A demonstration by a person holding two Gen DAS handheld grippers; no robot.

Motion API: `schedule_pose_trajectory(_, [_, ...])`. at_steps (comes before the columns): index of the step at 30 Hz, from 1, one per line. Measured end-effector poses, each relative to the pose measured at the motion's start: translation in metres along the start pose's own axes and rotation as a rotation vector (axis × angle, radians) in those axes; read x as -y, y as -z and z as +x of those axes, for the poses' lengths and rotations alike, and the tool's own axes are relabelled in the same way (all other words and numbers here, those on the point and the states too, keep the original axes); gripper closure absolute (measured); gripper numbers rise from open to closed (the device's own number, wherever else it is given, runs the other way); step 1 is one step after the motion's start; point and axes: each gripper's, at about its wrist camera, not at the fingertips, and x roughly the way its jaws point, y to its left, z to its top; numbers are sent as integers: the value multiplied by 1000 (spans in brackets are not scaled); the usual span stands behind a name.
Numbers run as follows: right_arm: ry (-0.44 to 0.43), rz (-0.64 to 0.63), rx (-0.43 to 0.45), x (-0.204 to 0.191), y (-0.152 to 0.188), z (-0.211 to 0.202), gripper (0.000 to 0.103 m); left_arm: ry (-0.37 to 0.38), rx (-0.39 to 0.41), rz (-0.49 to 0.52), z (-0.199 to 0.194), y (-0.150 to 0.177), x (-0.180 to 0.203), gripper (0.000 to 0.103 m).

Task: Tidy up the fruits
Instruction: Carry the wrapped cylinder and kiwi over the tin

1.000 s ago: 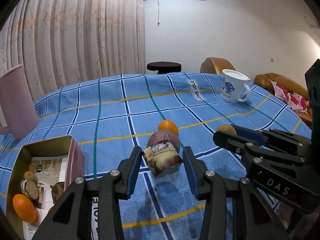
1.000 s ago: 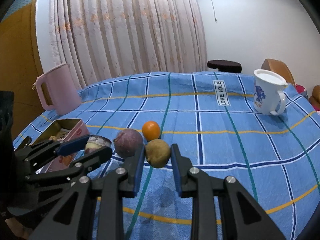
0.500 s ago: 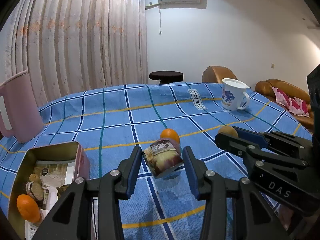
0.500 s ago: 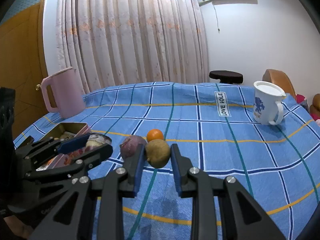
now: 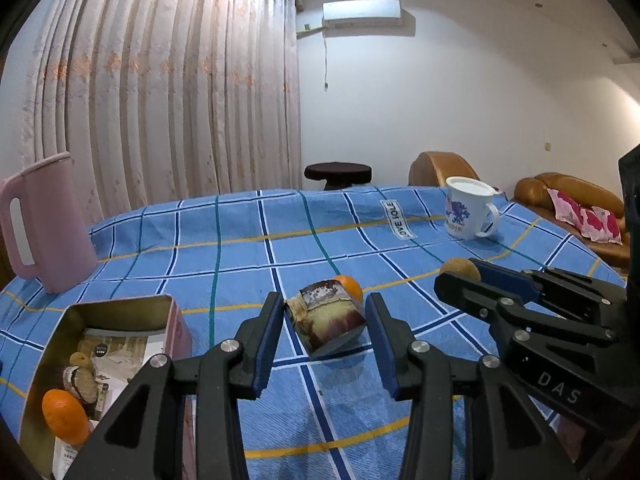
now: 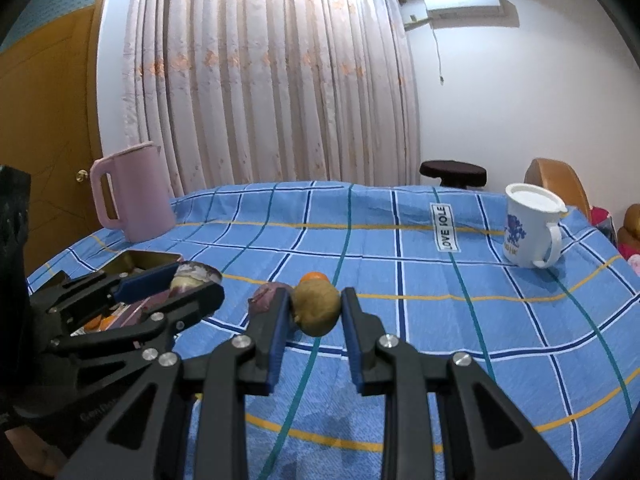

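My left gripper [image 5: 325, 318] is shut on a small wrapped snack cup [image 5: 326, 320] and holds it above the blue checked cloth. My right gripper [image 6: 316, 310] is shut on a brown kiwi-like fruit [image 6: 317, 307], also lifted; the fruit shows in the left wrist view [image 5: 458, 267]. An orange [image 5: 349, 285] and a purple fruit [image 6: 264, 298] lie on the cloth behind them. An open tin box [image 5: 56, 360] at the lower left holds an orange [image 5: 66, 416] and other small items.
A pink jug [image 5: 42, 224] stands at the far left. A white mug [image 6: 530, 224] stands at the far right. A dark stool [image 6: 452, 170] and brown sofa [image 5: 568, 196] lie beyond the table.
Both grippers have risen and tilted up with their loads. The snack cup and the brown fruit are higher off the cloth, and the purple fruit is now hidden in the left wrist view.
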Motion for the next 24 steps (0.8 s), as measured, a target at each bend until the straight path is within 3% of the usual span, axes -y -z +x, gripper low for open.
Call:
schedule_pose_trajectory(9, [0,-23,23,-7,1,-5,74,-17,20,-4,-11,2,-9,58])
schedule_pose_trajectory(14, [-64,0,19,-21,-5,-2,74,-53,8,-34,-24,0,-32,58])
schedule_pose_trajectory(24, [-228,-68,14,-88,-27,16,74,-193,-10,-83,-56,1,-95,58])
